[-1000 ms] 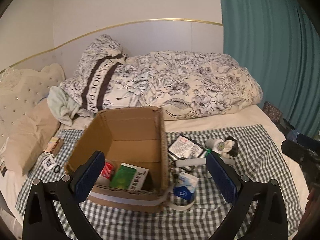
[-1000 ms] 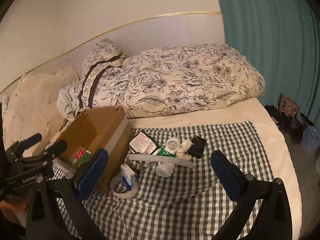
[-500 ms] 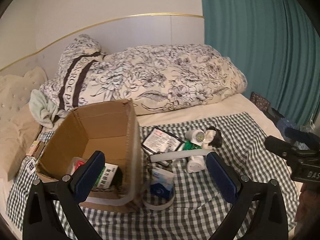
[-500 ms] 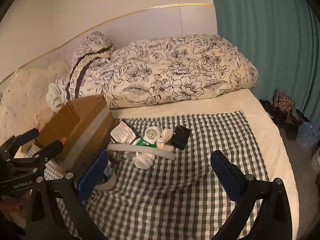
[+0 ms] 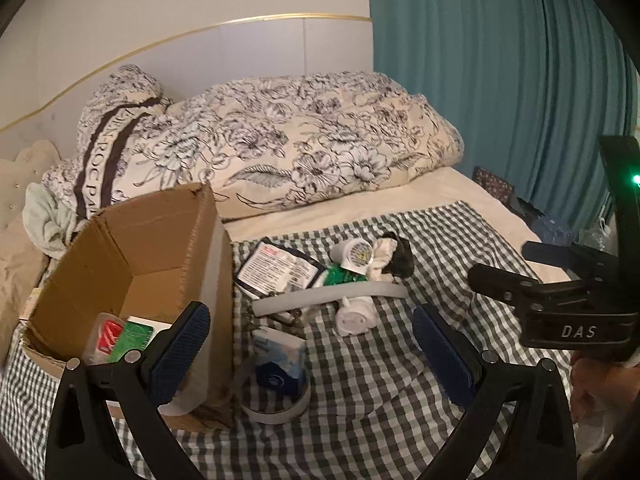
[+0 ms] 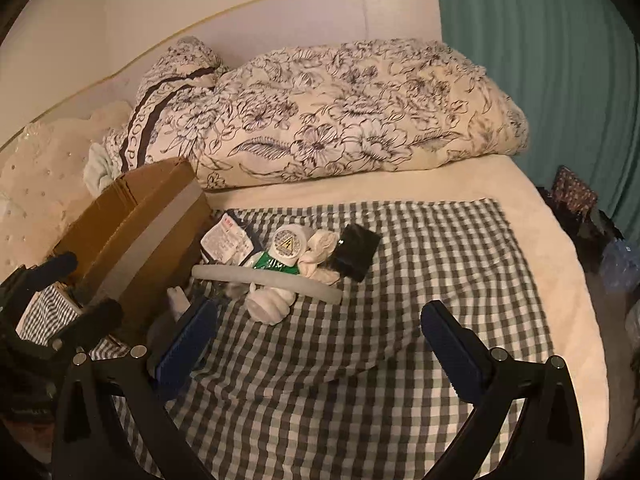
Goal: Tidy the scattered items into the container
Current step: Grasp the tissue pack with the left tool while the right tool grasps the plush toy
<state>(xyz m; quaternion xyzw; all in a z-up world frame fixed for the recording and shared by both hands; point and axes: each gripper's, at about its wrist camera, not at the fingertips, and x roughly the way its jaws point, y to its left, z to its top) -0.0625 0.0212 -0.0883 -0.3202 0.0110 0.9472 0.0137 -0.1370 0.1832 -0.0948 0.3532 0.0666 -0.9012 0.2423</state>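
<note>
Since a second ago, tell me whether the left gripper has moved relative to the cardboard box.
Yes. The left gripper has swung rightward: the cardboard box, earlier centred between its fingers, now sits at the left finger, and the blue carton lies between them.

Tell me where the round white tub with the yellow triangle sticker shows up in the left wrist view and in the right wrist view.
Left wrist view: the white tub lies right of centre, above the long white strip.
Right wrist view: the white tub sits left of centre, beside the black packet.
Shared landmark: the cardboard box, to the tub's left in both.
</note>
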